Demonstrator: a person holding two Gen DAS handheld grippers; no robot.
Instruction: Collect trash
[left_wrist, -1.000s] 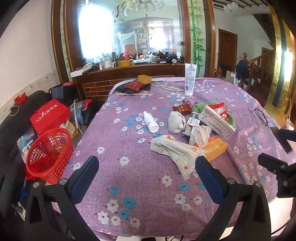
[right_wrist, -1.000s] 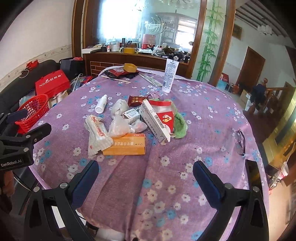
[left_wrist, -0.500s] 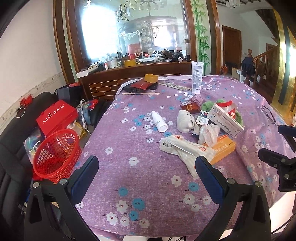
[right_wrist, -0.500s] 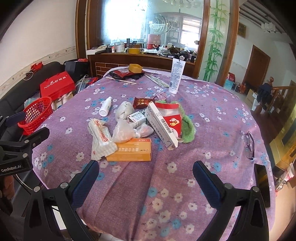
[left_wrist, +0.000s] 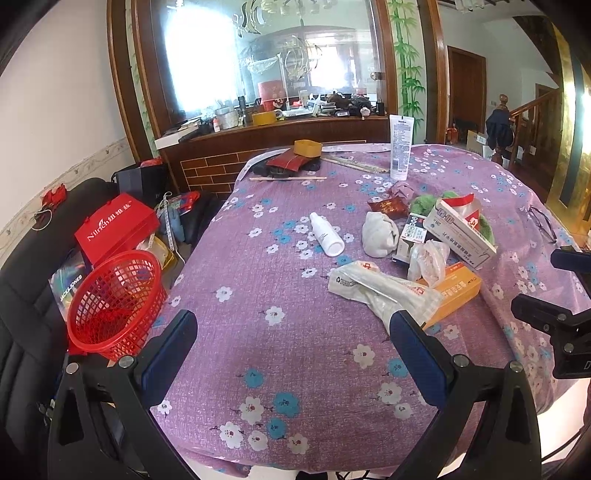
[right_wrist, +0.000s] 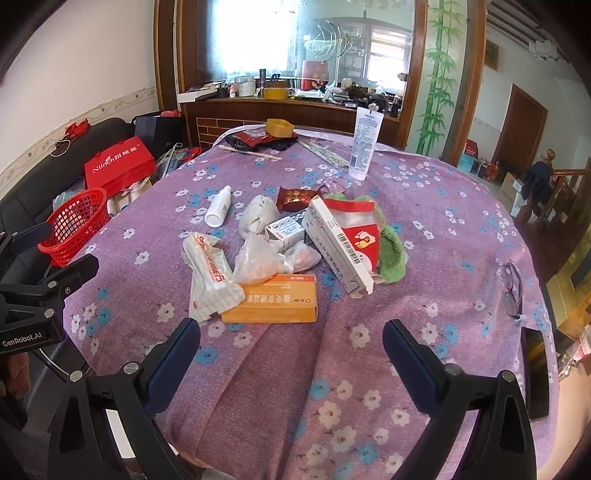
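Note:
A heap of trash lies mid-table on the purple flowered cloth (left_wrist: 258, 295): an orange box (right_wrist: 273, 298), a white wrapper (right_wrist: 210, 275), a crumpled clear bag (right_wrist: 258, 258), a long white carton (right_wrist: 338, 245), a small white bottle (left_wrist: 326, 233) and a balled white tissue (left_wrist: 378, 234). A red mesh basket (left_wrist: 114, 302) stands off the table's left edge. My left gripper (left_wrist: 291, 341) hovers open over the near cloth, short of the wrapper (left_wrist: 376, 290). My right gripper (right_wrist: 291, 349) is open too, just short of the orange box, nothing between its fingers.
An upright white tube (right_wrist: 364, 147) and a yellow tape roll (right_wrist: 279, 127) stand at the table's far side. Glasses (right_wrist: 511, 282) and a dark phone (right_wrist: 535, 373) lie near the right edge. A green cloth (right_wrist: 391, 251) lies beside the carton. A red box (left_wrist: 116, 230) sits behind the basket.
Both views have drawn back and risen slightly, so the trash heap sits a little farther off. Both grippers stay open and nothing on the table has moved.

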